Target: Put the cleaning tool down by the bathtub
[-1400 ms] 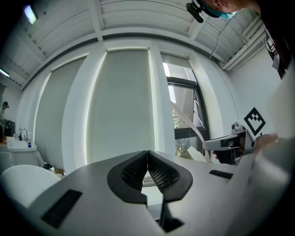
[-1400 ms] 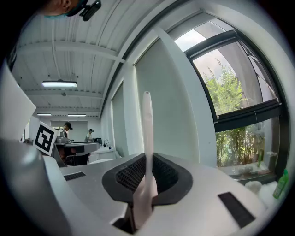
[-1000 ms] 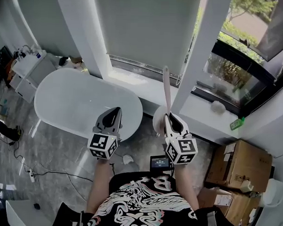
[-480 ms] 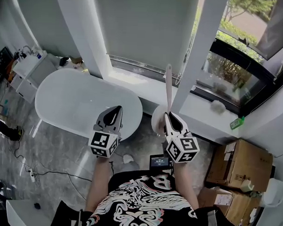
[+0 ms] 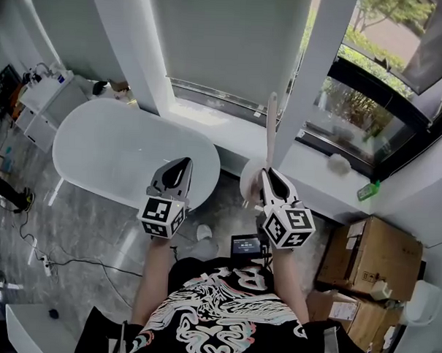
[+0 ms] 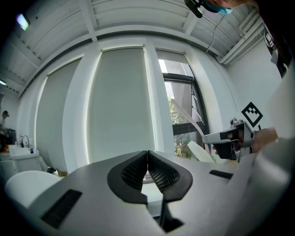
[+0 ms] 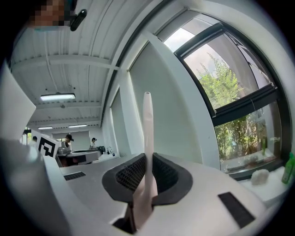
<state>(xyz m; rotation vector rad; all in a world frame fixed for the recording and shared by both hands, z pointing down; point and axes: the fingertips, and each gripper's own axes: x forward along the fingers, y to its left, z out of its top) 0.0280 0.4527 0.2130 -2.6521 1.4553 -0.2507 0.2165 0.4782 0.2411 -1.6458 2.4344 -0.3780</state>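
While the right tool (image 5: pixel 267 175) pinches the pink cleaning tool (image 5: pixel 270 130), the left tool (image 5: pixel 183 167) hangs empty, pressed together, near the bathtub (image 5: pixel 98 148).

Bathrm w/ tub (image 5: pixel 123 155), window (image 5: pixel 359 105)

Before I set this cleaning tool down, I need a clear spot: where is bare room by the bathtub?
Bare grey floor runs along the near side of the bathtub, bordered by a power strip. Crowded at its right end: a small white object, a screen, cardboard boxes beyond.
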